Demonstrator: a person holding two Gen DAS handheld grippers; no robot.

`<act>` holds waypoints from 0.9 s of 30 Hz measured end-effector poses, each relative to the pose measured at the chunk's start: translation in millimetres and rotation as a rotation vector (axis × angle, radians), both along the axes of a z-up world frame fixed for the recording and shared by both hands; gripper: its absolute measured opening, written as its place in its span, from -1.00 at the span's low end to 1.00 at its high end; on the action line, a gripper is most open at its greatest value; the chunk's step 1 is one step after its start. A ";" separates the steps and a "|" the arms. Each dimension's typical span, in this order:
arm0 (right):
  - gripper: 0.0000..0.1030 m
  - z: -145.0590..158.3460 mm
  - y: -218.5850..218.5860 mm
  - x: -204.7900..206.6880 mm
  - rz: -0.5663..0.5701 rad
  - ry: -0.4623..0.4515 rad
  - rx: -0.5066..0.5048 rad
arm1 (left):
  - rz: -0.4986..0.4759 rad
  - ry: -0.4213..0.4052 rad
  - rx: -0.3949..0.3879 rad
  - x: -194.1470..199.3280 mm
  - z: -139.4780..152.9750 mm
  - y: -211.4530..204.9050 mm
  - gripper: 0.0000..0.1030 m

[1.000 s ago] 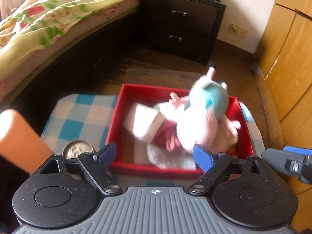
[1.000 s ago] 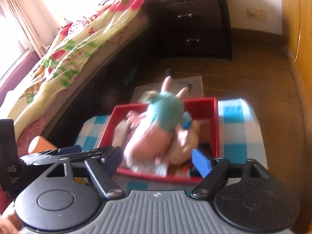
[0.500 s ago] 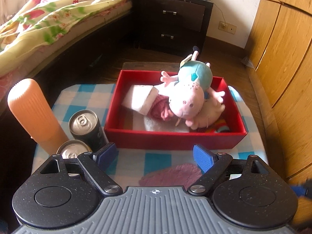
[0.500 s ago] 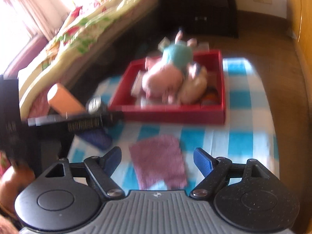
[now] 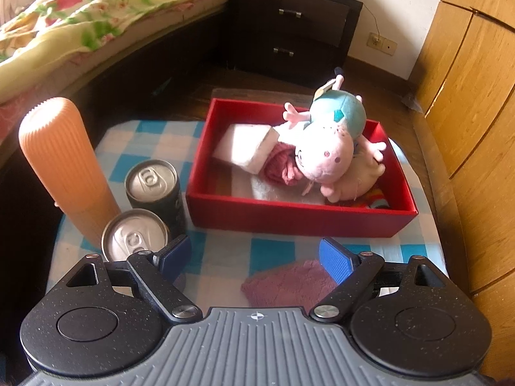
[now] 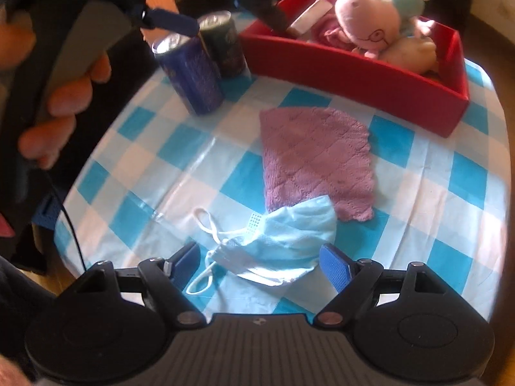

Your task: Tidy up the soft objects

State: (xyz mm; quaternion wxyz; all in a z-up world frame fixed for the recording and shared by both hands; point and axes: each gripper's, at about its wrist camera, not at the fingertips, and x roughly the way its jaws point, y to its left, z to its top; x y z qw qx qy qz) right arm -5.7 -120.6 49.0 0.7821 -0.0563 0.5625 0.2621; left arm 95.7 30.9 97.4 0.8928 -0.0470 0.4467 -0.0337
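The left wrist view looks from the table's near edge toward the red box (image 5: 299, 218); the right looks down, closer (slightly blurred). Both share the purple cloth (image 5: 289, 281).

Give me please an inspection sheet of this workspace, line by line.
Surface: blue-white checked tablecloth.
Job's things: red box holds pink plush toy and other soft items; purple cloth and blue face mask lie outside, overlapping.
Clutter: two cans, orange ribbed cylinder.
Grippers: left gripper open, empty; right gripper open over the mask.
Cables: thin black cable at left edge.
Surroundings: bed, dark nightstand, wooden wardrobe.
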 end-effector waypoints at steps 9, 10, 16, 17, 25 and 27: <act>-0.26 -27.3 24.3 -7.1 0.090 0.012 -0.086 | -0.039 0.026 0.004 -2.7 -9.3 -9.9 0.64; -0.41 -31.1 23.8 -9.4 0.100 0.042 -0.095 | -0.051 0.031 0.006 -3.0 -12.2 -11.8 0.64; -1.00 -33.4 -13.8 -15.3 0.034 0.179 -0.016 | -0.159 0.163 -0.019 1.7 -50.7 -28.7 0.64; -1.00 -31.8 -21.2 -15.8 0.016 0.190 0.002 | -0.170 0.199 -0.041 4.3 -58.3 -30.6 0.64; -1.00 -23.0 -50.8 -22.5 -0.031 0.171 0.017 | -0.113 0.328 -0.160 18.0 -96.8 -51.6 0.64; -1.00 -22.5 -54.0 -21.6 -0.046 0.171 0.036 | -0.111 0.336 -0.129 19.2 -103.5 -64.0 0.64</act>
